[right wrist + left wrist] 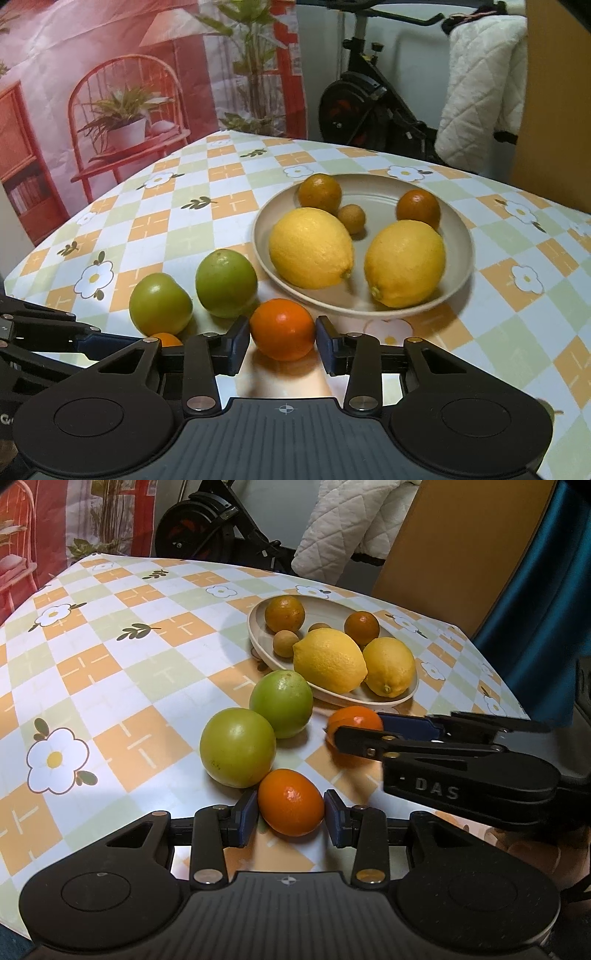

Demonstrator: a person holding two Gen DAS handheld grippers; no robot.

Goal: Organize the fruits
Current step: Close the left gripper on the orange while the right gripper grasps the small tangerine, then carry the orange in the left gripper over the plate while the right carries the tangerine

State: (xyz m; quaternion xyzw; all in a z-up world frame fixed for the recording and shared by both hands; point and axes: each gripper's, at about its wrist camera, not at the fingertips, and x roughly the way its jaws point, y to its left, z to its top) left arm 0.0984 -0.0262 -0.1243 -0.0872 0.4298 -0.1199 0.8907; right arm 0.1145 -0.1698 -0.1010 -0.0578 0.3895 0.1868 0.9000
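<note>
My left gripper (290, 810) is shut on a small orange (290, 801) that rests on the checked tablecloth, its blue pads pressing both sides. My right gripper (282, 341) is shut on a second orange (282, 328) just in front of the beige plate (469, 236). In the left wrist view that gripper (351, 731) comes in from the right, with its orange (354, 720) at the tips. Two green round fruits (238, 747) (281, 703) lie side by side on the cloth left of the plate. The plate holds two lemons (310, 247) (404, 264), two darker oranges (319, 192) and small brown fruits (351, 218).
The table's right edge (517, 698) runs close behind the plate. Beyond the far edge stand an exercise bike (354, 107), a white quilted cover (480, 85) and a wooden panel (454, 539). A printed backdrop (110, 92) hangs at the left. Bare cloth (110, 646) lies left of the fruits.
</note>
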